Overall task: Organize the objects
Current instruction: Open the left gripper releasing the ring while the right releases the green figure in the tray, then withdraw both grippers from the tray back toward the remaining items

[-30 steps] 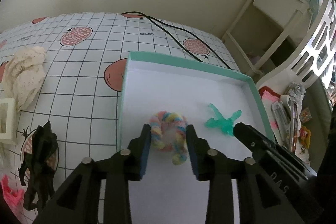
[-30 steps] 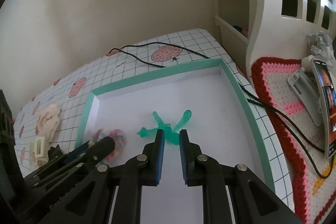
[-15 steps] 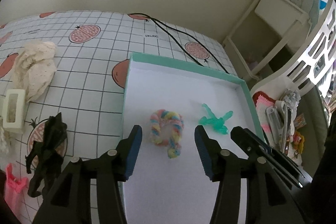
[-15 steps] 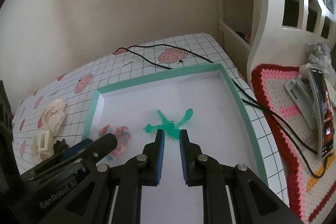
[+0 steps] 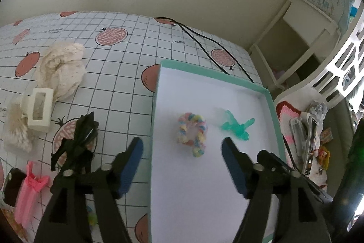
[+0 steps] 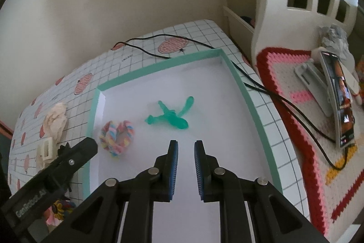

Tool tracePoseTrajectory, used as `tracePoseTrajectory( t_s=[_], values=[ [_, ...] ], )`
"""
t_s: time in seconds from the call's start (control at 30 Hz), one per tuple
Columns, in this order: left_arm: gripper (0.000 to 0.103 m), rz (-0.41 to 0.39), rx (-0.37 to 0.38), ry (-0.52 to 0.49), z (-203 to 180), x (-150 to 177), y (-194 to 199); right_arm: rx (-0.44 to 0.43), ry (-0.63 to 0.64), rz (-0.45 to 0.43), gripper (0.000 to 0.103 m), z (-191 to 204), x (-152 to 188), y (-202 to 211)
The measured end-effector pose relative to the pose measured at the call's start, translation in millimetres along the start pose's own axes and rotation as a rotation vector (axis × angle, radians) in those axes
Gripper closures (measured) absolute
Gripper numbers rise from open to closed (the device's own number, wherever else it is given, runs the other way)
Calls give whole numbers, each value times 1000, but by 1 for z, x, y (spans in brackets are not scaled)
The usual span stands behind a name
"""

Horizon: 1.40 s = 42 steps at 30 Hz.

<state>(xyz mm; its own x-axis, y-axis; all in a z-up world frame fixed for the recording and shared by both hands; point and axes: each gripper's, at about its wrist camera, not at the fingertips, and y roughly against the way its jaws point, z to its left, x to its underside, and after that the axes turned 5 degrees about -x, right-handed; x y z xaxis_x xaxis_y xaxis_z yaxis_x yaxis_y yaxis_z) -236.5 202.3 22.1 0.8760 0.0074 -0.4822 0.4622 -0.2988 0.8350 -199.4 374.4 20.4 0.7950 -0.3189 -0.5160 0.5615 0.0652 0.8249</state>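
The checked tablecloth [image 5: 118,74] with its pink fruit prints covers the whole surface, and on it sits the shallow box [image 5: 271,104] with a teal rim and white floor. A black cable [image 6: 284,101] trails past the box's far and right edges. Left of the box lie a cream cloth [image 5: 60,67], a white claw clip [image 5: 38,109], a black clip [image 5: 79,140] and a pink one [image 5: 29,193]. Inside the box, the pastel braided scrunchie [image 5: 192,133] lies free beside a translucent green clip [image 5: 236,126], apart from it. The left gripper [image 5: 182,152] is spread wide, empty, just short of the scrunchie. The right gripper [image 6: 185,147] shows a narrow gap, holding nothing, just short of the green clip.
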Motion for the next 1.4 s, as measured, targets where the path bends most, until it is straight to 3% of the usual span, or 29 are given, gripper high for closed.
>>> tracePoseTrajectory(
  t_s=[0.1,0.27,0.37,0.77,1.2,1.4],
  values=[
    [22,0,-6,-1,1,3,2,26,40,-5,71,3,3,1],
    [13,-8,-40,12,4,7,3,24,49,-9,64,4,8,0],
    [4,-24,-70,28,8,10,4,25,56,-21,52,5,10,-2],
    [0,-46,-105,57,19,17,3,22,63,-20,34,3,18,-13],
    [0,-52,-102,47,19,18,0,10,55,-11,4,4,22,-20],
    [0,-58,-98,47,18,18,1,10,61,-14,0,5,23,-20]
  ],
)
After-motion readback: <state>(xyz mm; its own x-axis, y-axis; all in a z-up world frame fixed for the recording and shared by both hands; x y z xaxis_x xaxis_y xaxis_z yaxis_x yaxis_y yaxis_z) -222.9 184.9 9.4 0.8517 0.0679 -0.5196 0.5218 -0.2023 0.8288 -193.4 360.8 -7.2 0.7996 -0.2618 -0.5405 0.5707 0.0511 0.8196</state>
